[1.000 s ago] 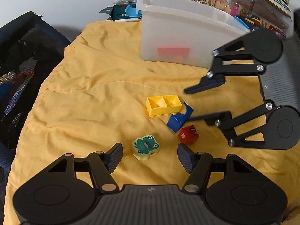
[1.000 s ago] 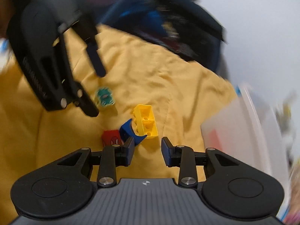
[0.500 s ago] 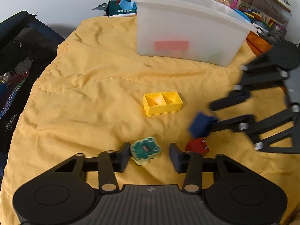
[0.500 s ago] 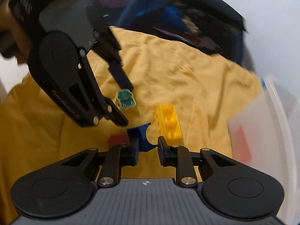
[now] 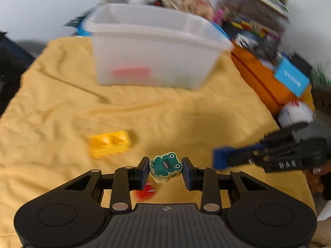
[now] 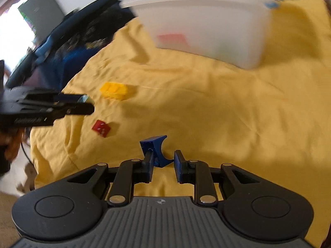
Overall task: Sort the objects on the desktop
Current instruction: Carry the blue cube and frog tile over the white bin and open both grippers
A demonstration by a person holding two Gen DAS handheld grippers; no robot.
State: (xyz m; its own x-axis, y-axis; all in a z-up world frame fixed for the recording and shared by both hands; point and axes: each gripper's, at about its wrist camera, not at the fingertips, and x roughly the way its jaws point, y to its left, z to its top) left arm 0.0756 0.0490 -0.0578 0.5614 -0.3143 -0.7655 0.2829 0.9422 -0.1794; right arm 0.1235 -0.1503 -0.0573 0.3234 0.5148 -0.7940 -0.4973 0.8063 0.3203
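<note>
My left gripper [image 5: 165,167] has a green frog block [image 5: 165,163] between its pads, which press on both sides as the jaws close. The frog hangs just above the yellow cloth [image 5: 186,113]. A red block [image 5: 145,192] lies under the left finger. My right gripper [image 6: 163,160] is shut on a blue arch block [image 6: 156,147], and it shows at the right of the left wrist view [image 5: 229,159] carrying that block [image 5: 220,158]. A yellow two-stud brick [image 5: 109,143] lies on the cloth. Behind it stands a translucent white bin [image 5: 153,62] with a red label.
An orange box [image 5: 260,78] with a blue card [image 5: 291,78] on it borders the cloth on the right, beside a white round thing [image 5: 295,113]. Toys and packets are piled behind the bin. A dark blue bag [image 6: 68,41] lies off the cloth's left edge.
My left gripper closed around the frog block and lifted it off the cloth. My right gripper shut on the blue block, rolled over and carried it away to the right.
</note>
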